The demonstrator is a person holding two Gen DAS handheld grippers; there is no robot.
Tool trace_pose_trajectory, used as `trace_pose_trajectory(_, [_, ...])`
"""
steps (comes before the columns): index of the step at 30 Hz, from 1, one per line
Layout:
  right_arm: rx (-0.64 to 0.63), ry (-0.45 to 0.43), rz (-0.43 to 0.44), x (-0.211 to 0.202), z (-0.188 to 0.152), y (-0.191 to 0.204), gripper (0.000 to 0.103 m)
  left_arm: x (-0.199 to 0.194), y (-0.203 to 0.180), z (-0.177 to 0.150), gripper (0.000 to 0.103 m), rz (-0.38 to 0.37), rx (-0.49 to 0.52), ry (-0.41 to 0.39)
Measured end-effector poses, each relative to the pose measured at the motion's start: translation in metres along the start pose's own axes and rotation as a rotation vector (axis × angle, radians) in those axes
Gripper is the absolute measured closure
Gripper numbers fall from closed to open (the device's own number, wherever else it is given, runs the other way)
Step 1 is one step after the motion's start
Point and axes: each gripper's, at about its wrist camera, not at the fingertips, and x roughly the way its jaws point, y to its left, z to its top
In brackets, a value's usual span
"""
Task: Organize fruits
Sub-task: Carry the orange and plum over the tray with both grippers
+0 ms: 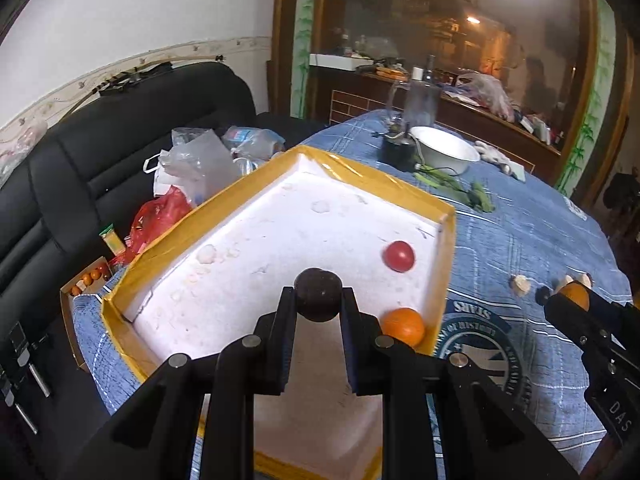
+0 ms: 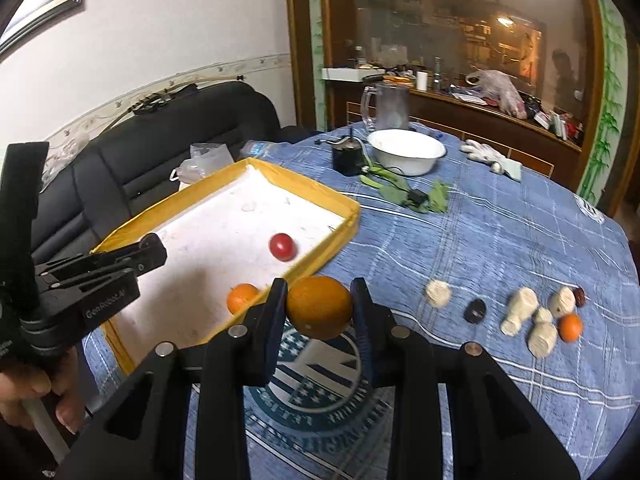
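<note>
Left wrist view: left gripper (image 1: 318, 294), fingers clamped on a dark round fruit (image 1: 318, 294), held above the yellow-rimmed tray (image 1: 446, 264). Tray contents: red fruit (image 1: 398, 256), small orange (image 1: 403, 326). Right wrist view: right gripper (image 2: 319, 306), fingers clamped on an orange (image 2: 319, 306), held over the blue tablecloth (image 2: 500, 236) just beside the tray.
</note>
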Motion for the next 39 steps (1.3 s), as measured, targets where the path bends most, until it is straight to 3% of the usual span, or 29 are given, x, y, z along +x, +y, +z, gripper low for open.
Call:
trace_pose_trajectory(13, [-0.03, 0.042, 0.041, 0.046, 0.021, 0.024, 0.069, 0.026, 0.029, 0.007, 0.083, 0.135, -0.022, 0.025])
trace_pose_trajectory(39, [-0.092, 0.167, 0.103, 0.129, 0.027, 0.053, 0.069, 0.056, 0.057, 0.011, 0.083, 0.215, -0.076, 0.093])
